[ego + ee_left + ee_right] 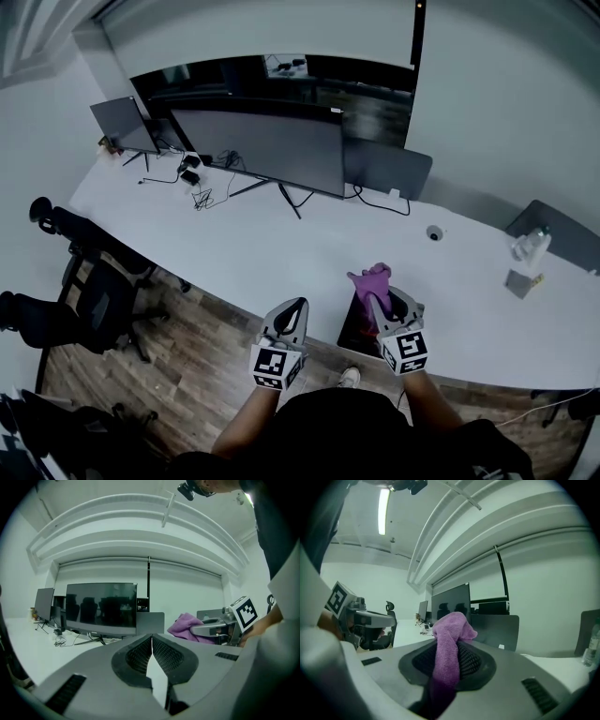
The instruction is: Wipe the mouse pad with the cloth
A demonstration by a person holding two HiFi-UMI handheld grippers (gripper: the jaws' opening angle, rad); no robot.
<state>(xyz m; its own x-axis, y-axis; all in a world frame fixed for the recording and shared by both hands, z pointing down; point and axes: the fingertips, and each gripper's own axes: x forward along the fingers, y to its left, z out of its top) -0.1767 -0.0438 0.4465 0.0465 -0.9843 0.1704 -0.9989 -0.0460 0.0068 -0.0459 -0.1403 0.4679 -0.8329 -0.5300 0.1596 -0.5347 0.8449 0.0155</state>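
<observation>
The right gripper [382,300] has its jaws clamped on the purple cloth [372,279], above the dark mouse pad [353,325] at the counter [281,253] edge. The left gripper [294,307] has its jaws closed, empty.

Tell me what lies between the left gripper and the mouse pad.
Nothing: in the head view only a bare strip of white desk separates the left gripper from the dark mouse pad. The purple cloth is clamped in the right gripper.

Purple cloth [448,644] between black ribbed pads [474,660] of the grey right gripper [382,300]; black-and-white square markers on its cube [405,352]; dark mouse pad [353,324] beneath; white table [281,253] ahead.
</observation>
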